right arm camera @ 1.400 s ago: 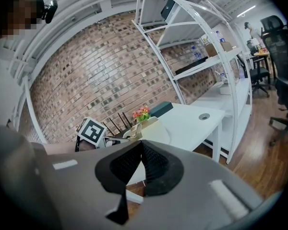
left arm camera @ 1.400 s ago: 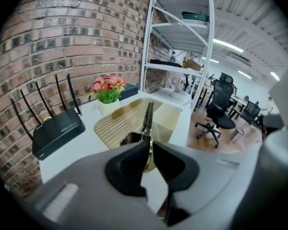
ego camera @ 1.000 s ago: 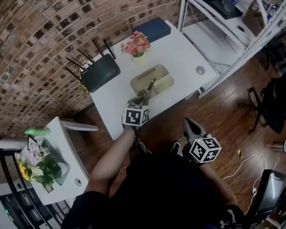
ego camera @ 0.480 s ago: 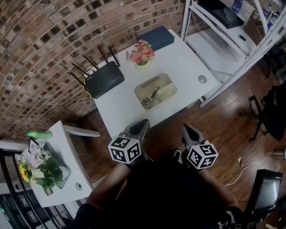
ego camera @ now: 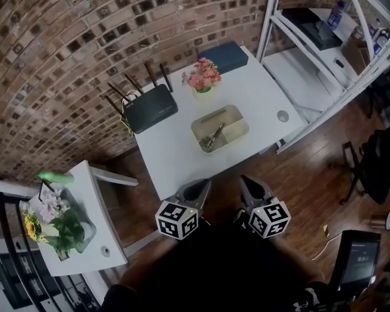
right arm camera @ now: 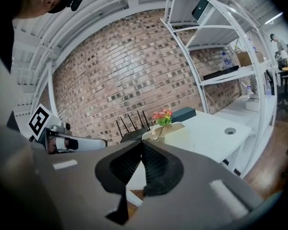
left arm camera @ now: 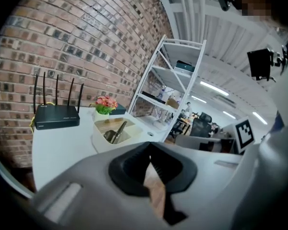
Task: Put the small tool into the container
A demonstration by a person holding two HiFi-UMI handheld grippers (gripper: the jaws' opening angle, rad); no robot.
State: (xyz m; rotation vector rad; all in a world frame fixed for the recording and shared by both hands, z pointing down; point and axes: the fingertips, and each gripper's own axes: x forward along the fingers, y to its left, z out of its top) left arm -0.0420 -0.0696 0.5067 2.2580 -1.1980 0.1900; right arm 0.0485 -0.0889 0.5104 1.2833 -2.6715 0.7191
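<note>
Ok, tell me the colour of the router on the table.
The router is black; the head view shows it best.

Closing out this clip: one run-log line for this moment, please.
tool: small dark metal tool inside cream rectangular container | left hand-held gripper: just closed, shut, empty | right hand-held gripper: shut, empty

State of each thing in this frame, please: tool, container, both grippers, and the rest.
small tool: lying inside the container, not held.
container: upright, open-topped, holding the tool.
left gripper: shut, jaws just closed, nothing between them.
right gripper: shut, empty.
router: lying flat, antennas raised.
flower pot: upright.
</note>
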